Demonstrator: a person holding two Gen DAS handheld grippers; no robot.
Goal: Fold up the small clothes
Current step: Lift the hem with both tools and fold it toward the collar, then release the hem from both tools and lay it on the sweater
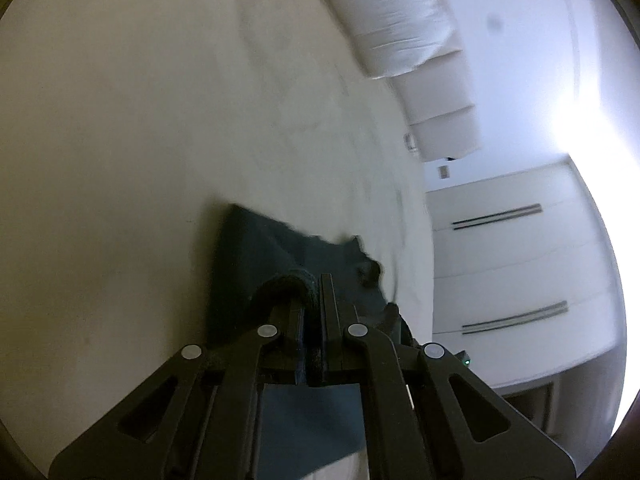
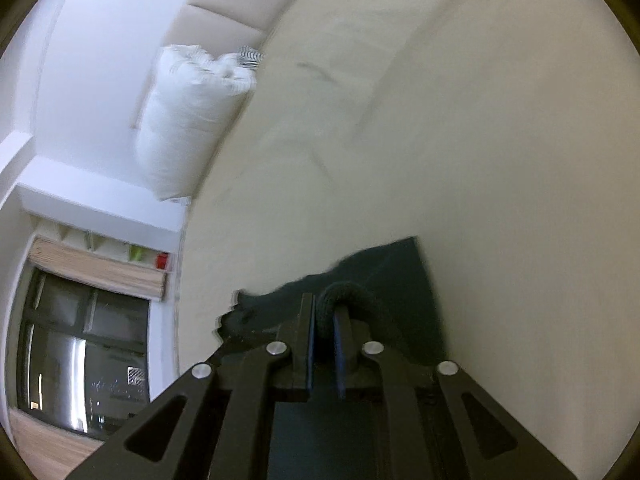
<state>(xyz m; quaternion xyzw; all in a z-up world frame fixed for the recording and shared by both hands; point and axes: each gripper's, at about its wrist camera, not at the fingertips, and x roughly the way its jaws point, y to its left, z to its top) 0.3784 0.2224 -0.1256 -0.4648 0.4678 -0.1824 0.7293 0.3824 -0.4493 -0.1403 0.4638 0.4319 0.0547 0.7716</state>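
Note:
A small dark teal garment hangs from my left gripper, which is shut on its thick rolled hem. The cloth drapes down toward the cream bed sheet. In the right wrist view my right gripper is shut on the rolled hem of the same dark teal garment, which spreads out beyond and below the fingers over the sheet. Both views are tilted and a little blurred.
A white pillow lies at the head of the bed against a padded headboard; it also shows in the right wrist view. White drawers stand beside the bed. A dark window and a shelf are on the other side.

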